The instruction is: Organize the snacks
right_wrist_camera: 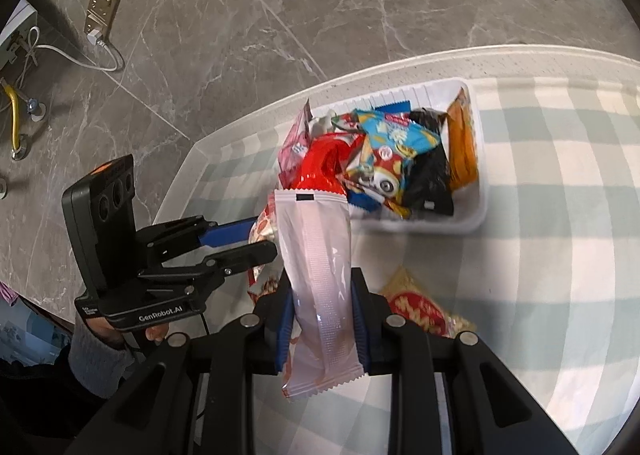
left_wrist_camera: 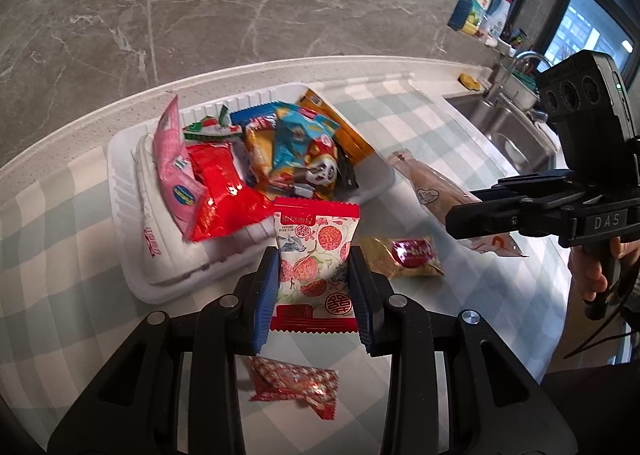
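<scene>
**Desk:** Left wrist view first. What did it show, biggest things down?

**Photographer:** A checked tablecloth (left_wrist_camera: 72, 215) covered the counter under both tools. Ahead of the left gripper (left_wrist_camera: 314, 295), and to its left, sat a white tray (left_wrist_camera: 128, 239) heaped with snack packets: a pink one propped at the tray's left, a red packet (left_wrist_camera: 218, 191) beside it, a blue packet with a panda face (left_wrist_camera: 304, 151) on top. Far to the right lay a steel sink (left_wrist_camera: 508, 131).

**Desk:** And the grippers?

**Photographer:** The left gripper pinched a white sachet printed with red fruit (left_wrist_camera: 314, 255), its blue pads pressing both sides, the sachet upright just short of the tray's near edge. The right gripper (right_wrist_camera: 322, 319) was clamped on a long pale pink wrapper (right_wrist_camera: 320, 275), which stood up between its jaws and reached toward the tray.

**Desk:** Anything loose on the cloth?

**Photographer:** Just right of the left gripper lay a gold packet with a red label (left_wrist_camera: 404, 257); the same packet showed just right of the right gripper in the right wrist view. Below the left gripper's fingers lay a small red patterned candy packet (left_wrist_camera: 296, 389). A hand (left_wrist_camera: 596, 271) gripped the right tool's handle.
</scene>
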The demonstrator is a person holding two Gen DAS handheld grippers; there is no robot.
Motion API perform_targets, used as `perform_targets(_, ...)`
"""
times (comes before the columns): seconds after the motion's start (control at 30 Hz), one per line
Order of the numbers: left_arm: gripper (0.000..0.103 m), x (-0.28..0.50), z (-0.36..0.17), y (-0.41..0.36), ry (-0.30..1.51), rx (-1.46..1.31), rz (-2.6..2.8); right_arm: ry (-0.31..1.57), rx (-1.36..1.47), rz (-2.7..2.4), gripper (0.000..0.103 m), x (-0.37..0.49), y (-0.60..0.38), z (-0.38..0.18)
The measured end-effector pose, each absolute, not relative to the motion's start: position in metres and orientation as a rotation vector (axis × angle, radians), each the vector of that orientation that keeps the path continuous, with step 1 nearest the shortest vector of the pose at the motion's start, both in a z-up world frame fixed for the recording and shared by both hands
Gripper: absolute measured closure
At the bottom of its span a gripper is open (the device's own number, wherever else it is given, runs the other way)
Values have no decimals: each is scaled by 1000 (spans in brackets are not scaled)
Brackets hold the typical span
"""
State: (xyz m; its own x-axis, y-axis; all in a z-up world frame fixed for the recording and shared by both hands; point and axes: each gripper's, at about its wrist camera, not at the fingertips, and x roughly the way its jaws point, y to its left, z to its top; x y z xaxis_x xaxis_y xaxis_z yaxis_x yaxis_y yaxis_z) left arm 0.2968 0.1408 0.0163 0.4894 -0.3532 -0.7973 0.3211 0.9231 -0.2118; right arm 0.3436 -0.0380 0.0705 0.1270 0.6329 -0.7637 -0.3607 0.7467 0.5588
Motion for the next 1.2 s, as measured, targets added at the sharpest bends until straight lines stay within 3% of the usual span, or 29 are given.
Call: perform_targets(1.2, 71, 390, 26, 177, 934, -169, -293, 1270, 356, 674, 75, 456, 15, 41)
